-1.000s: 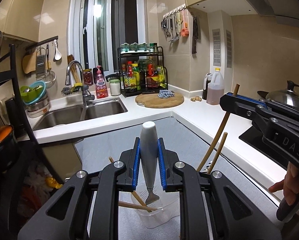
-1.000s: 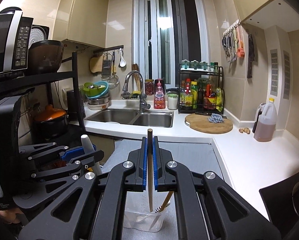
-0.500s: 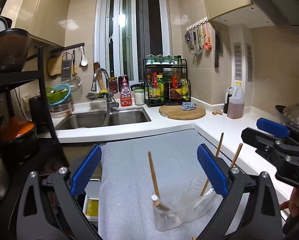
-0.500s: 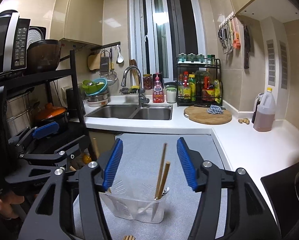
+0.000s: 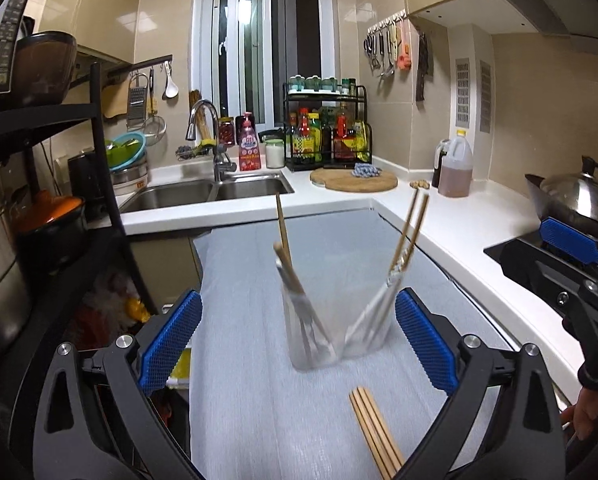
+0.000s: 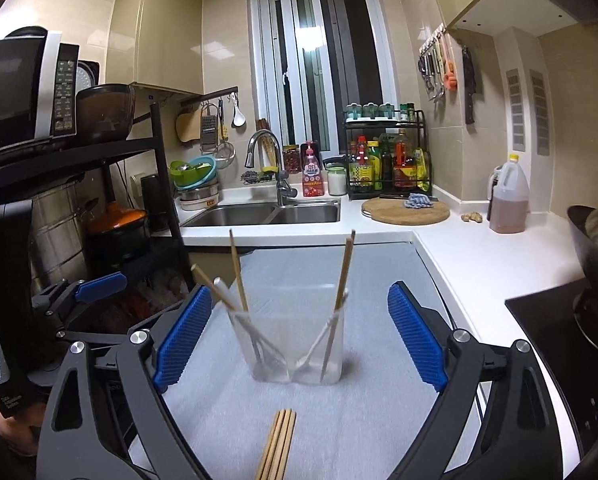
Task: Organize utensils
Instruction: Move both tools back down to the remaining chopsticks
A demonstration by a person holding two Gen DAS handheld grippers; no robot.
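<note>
— Both claws, the left gripper point(image 5: 299, 344) and right gripper point(image 6: 299, 340), have backed away. They are wide apart now, holding nothing.

— Where are the loose chopsticks point(image 6: 277, 444)?

— Near us, in front of the clear cup point(image 6: 299, 348). They look thin, light and slippery. Pinch them in the middle.

Warm indoor light fills the kitchen, even and fairly bright, while the window point(image 5: 267, 40) is dark with one white glare spot on its glass. Wall tiles point(image 6: 219, 48) carry soft glossy reflections. Both fisheye views bend straight lines hard toward the edges, and the corners go black. In the left view the cup point(image 5: 333, 320) and its sticks are smeared with motion blur; the right view is sharper
</note>
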